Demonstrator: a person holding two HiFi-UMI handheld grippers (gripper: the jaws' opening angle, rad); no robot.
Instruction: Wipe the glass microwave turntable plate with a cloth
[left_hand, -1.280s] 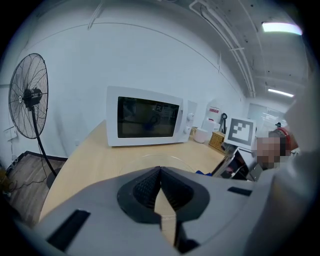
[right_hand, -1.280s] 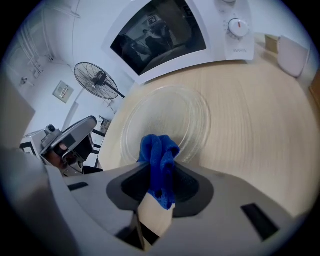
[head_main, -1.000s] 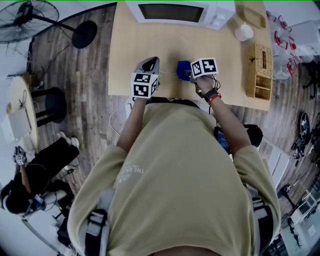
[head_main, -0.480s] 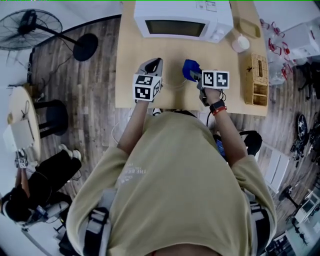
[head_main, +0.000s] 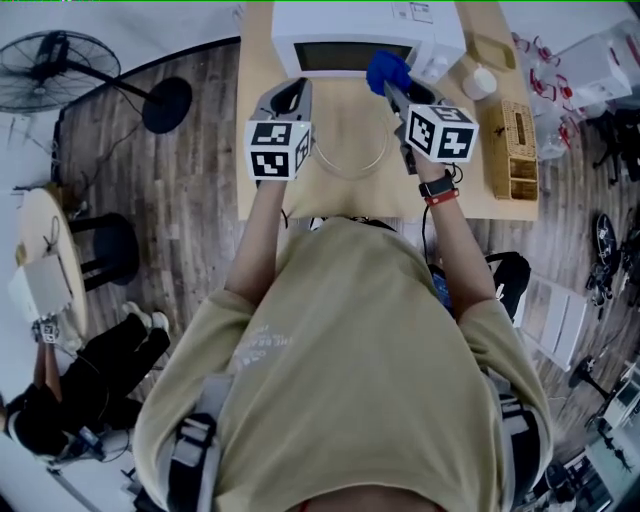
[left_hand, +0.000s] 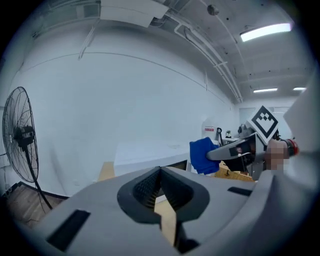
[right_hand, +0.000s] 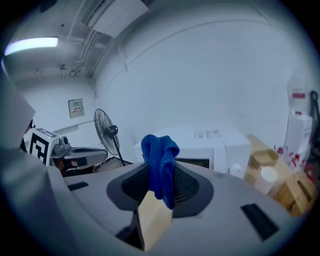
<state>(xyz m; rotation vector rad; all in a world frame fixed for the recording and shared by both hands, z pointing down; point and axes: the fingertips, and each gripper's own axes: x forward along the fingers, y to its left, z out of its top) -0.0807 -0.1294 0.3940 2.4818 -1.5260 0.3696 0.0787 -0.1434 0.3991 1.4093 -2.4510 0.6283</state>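
Head view: glass plate (head_main: 350, 152) lies flat on the bench (head_main: 480, 195) just in front of the microwave (head_main: 365, 30), w/ nothing on it. R claw (head_main: 393, 88) is up off the bench, close to the microwave door, tips clamped on a bunched blue cloth (head_main: 388, 70). The R claw's own view agrees: cloth wedged btw the pads, most of it sticking out past them. L claw (head_main: 296, 90) hovers by the microwave's front corner on the person's left, beside the plate and apparently not touching it. Its own view shows the tips closed together w/ nothing btw them. Risks, my read: the plate is unbraced, so a hard wipe could spin it or skate it away from the microwave toward the bench edge, and it's glass. The grip is on one small fold, so drag could pull the cloth free. If the wad flattens, bare claw tips may scrape or knock the glass. A wide sweep could also clip the microwave door.
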